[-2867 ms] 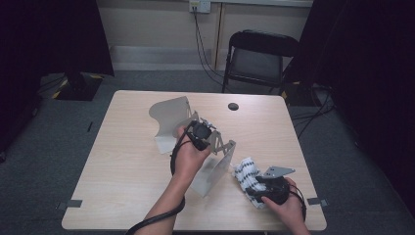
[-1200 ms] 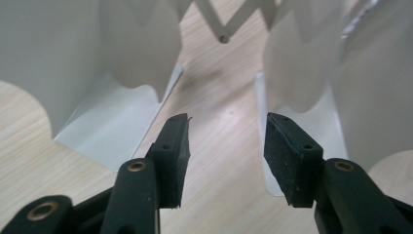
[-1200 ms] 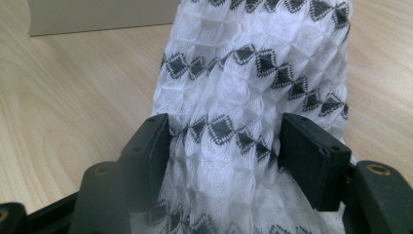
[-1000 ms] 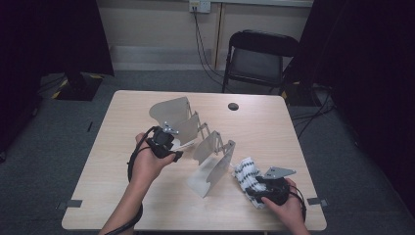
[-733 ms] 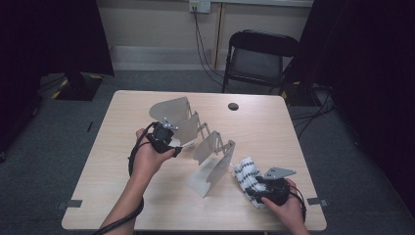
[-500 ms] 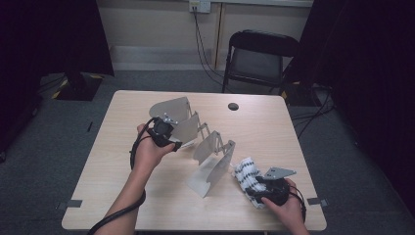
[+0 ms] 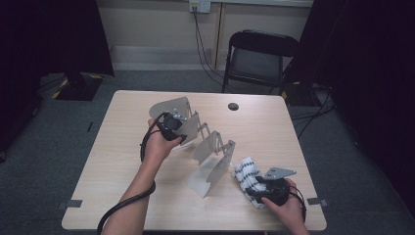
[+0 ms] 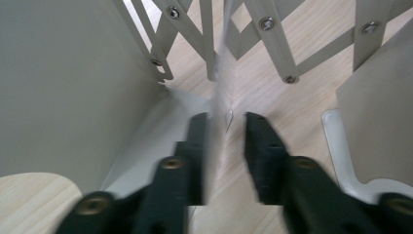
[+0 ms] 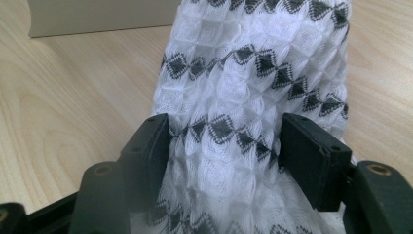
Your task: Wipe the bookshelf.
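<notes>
A grey metal accordion rack [image 7: 215, 149] stands stretched across the table's middle, its upright plates joined by scissor bars [image 8: 272, 44]. My left gripper [image 7: 182, 134] is at the rack's far-left end, beside the big end plate [image 7: 169, 108]. Its jaws have just been closing, and a thin plate edge [image 8: 220, 83] stands between them. The left gripper [image 8: 225, 119] still shows a slit of table beside that plate. My right gripper [image 7: 254, 185] rests near the front right corner, shut on a white cloth with black diamonds [image 7: 244, 171]. In the right gripper view the cloth [image 9: 253, 63] bulges between the pads of the right gripper [image 9: 224, 129].
A small black round disc [image 7: 233, 106] lies near the table's far edge. A black folding chair [image 7: 259, 54] stands behind the table [image 7: 122, 196]. The end plate [image 8: 73, 87] rises close on the left in the left gripper view.
My left hand went from the rack's middle to its left end, then edged farther in toward the plates. The right hand and the cloth have kept still.
</notes>
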Tool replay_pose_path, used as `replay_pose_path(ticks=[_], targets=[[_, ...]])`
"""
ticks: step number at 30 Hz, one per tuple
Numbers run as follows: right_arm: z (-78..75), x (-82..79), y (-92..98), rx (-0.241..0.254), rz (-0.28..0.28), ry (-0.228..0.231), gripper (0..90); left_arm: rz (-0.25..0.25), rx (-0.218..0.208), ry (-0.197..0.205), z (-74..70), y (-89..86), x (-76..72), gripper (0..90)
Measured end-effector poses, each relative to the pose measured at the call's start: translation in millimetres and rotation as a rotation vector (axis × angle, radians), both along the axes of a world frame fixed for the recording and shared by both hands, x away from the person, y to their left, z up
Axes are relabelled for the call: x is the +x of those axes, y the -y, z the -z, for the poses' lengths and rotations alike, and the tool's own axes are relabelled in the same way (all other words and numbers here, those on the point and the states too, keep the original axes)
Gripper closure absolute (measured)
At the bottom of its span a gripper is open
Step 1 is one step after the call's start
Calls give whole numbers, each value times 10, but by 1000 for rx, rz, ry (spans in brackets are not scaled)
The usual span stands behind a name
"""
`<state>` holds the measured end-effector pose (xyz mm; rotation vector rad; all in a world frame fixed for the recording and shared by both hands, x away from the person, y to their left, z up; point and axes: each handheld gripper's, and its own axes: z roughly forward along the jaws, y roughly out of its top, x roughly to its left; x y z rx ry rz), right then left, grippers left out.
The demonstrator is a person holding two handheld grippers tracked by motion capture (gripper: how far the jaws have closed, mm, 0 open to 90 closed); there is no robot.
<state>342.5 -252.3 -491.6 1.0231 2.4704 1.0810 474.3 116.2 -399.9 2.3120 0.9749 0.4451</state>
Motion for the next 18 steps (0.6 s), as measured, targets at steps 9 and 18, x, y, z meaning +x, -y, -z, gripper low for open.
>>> replay_pose_path(ticks=[9, 18], targets=[[-1, 0, -1, 0, 1, -1, 358, -26, -13, -48, -50, 88, -53, 898], [-3, 1, -3, -2, 1, -2, 358, -11, -1, -48, -101, 151, -20, 721]])
